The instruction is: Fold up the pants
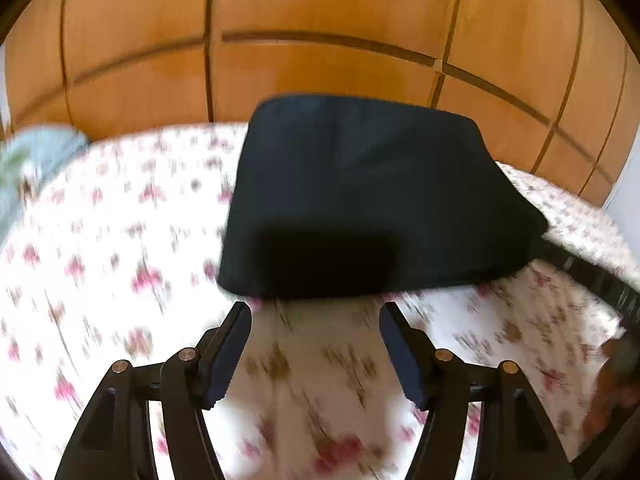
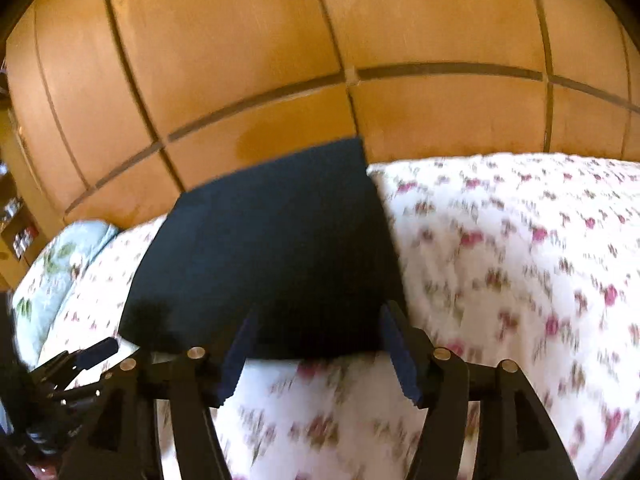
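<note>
Dark navy pants (image 1: 360, 196) lie folded into a flat block on the floral bed sheet (image 1: 100, 260). In the left wrist view my left gripper (image 1: 314, 312) is open and empty, its fingertips just short of the pants' near edge. In the right wrist view the pants (image 2: 264, 248) lie ahead and to the left, and my right gripper (image 2: 318, 316) is open, its fingertips over the near right edge of the pants. The left gripper (image 2: 88, 354) shows at the lower left of the right wrist view.
A wooden wardrobe (image 1: 320, 40) stands behind the bed. A pale blue floral pillow (image 2: 52, 272) lies at the left end of the bed. Shelves with small items (image 2: 16, 224) are at the far left. Both views are motion-blurred.
</note>
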Available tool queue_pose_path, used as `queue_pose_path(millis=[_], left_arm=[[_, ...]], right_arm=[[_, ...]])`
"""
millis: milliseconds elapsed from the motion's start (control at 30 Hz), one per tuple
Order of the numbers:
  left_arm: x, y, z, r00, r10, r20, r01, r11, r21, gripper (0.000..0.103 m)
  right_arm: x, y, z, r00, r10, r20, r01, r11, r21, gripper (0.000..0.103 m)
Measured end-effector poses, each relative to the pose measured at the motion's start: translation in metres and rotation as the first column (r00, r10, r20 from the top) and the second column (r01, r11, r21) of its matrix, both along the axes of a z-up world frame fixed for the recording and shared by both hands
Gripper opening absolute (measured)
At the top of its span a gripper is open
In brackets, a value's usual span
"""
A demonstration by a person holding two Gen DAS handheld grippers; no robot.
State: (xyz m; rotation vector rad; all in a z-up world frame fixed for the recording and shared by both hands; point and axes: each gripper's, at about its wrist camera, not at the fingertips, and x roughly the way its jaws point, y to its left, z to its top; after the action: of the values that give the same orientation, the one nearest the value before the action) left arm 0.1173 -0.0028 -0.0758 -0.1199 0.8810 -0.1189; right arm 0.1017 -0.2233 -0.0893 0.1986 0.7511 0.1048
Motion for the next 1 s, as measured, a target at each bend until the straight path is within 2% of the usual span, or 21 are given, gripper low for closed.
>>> queue_pose_path(millis=[100, 167, 267, 433, 600, 733, 1000], left_arm=[[-0.016, 0.001, -0.002, 0.999, 0.04, -0.024, -0.041, 0.999, -0.015, 0.068], [-0.029, -0.001, 0.001, 0.999, 0.046, -0.009, -0.046, 0.999, 0.003, 0.068], [-0.046, -0.003, 0.009, 0.999, 0.039, 0.026, -0.04, 0.999, 0.025, 0.068], [-0.071, 0.001, 0.024, 0.996, 0.07, 0.058, -0.073, 0.996, 0.045, 0.068], [-0.088, 0.003, 0.032, 0.993, 0.084, 0.082, -0.09, 0.994, 0.062, 0.068], [-0.1, 0.002, 0.038, 0.989, 0.09, 0.114, -0.103, 0.989, 0.11, 0.068], [-0.108, 0.007, 0.041, 0.99, 0.109, 0.09, -0.118, 0.988, 0.095, 0.067]], right_arm=[[-0.018, 0.009, -0.01, 0.999, 0.012, -0.039, -0.012, 1.0, -0.004, 0.071], [-0.031, 0.015, -0.013, 0.999, 0.02, -0.047, -0.02, 1.0, -0.014, 0.078], [-0.05, 0.023, -0.01, 0.999, 0.045, -0.019, -0.045, 0.999, -0.017, 0.083], [-0.078, 0.036, -0.002, 1.0, 0.007, 0.02, -0.005, 0.994, -0.105, 0.096], [-0.094, 0.043, 0.007, 0.999, -0.013, 0.04, 0.019, 0.987, -0.161, 0.097], [-0.1, 0.045, 0.014, 0.999, -0.016, 0.05, 0.025, 0.982, -0.189, 0.097], [-0.104, 0.043, 0.012, 1.0, -0.013, 0.028, 0.017, 0.986, -0.167, 0.097]])
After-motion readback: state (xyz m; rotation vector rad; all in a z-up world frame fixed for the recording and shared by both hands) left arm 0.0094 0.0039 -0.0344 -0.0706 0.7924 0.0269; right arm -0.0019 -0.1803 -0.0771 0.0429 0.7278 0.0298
